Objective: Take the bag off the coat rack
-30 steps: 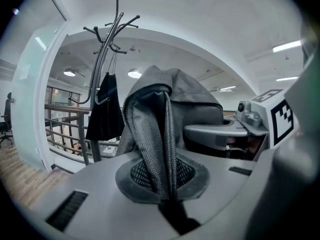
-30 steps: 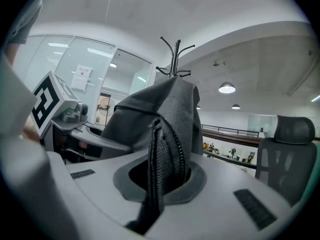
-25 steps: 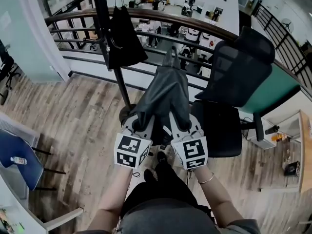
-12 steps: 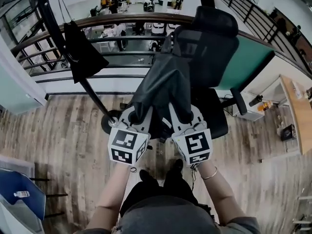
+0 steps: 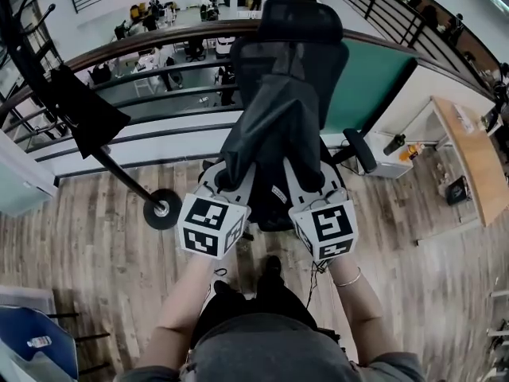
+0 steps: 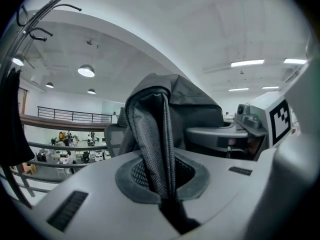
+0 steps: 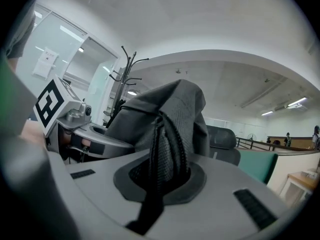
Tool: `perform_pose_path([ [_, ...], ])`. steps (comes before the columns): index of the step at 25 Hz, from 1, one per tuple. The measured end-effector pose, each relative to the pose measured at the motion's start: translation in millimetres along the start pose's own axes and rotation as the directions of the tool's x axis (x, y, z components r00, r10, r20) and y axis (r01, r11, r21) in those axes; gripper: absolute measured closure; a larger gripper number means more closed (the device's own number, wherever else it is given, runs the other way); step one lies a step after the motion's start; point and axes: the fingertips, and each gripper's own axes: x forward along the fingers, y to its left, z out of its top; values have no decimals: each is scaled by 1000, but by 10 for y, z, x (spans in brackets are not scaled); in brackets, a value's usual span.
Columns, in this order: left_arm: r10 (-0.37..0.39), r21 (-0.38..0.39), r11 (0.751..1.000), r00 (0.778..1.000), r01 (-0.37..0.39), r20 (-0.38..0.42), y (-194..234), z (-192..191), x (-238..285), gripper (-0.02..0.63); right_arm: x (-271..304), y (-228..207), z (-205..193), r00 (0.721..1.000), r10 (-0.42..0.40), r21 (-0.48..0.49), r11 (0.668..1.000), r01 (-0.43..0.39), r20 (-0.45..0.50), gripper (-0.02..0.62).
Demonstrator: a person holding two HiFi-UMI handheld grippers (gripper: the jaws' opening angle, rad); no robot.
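The grey bag [image 5: 274,126] is off the coat rack [image 5: 107,156] and hangs in the air between the two grippers, straight in front of the person, its soft body sagging down from the two mesh straps. The left gripper [image 5: 233,177] has its jaws pressed together on one strap [image 6: 155,144], which runs down into the slot between them. The right gripper [image 5: 307,177] pinches the other strap [image 7: 167,154] the same way, so each side of the bag is carried by one gripper. The two grippers sit side by side, close together, with their marker cubes facing up at the person.

Just behind the bag stands a black mesh office chair [image 5: 298,38]; from the head view the bag overlaps its backrest and seat (whether the cloth touches the chair I can't tell).

The coat rack is off to the person's left, well apart from the bag, its dark pole slanting down to a round base [image 5: 162,209] on the wooden floor [image 5: 87,245]. A black garment [image 5: 79,110] hangs on it.

Beyond the chair and rack runs a curved railing [image 5: 159,42], with a lower office floor visible past it. To the right stand a green partition [image 5: 374,78] and a wooden bench [image 5: 465,153] with small items on it.
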Motion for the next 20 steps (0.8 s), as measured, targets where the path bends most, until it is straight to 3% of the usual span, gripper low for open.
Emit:
perform_pose_path([
  [12,-28,-49,998,998,26,-52,-534,-125,1141,569,-60,-1130,-583,998,16,43,999,-13,-64,584],
  [20,34,-106,993,994,-45,-108,-522,-426,1777,569,230,-1594,-1080,991,80,86,994,-70,-107,584],
])
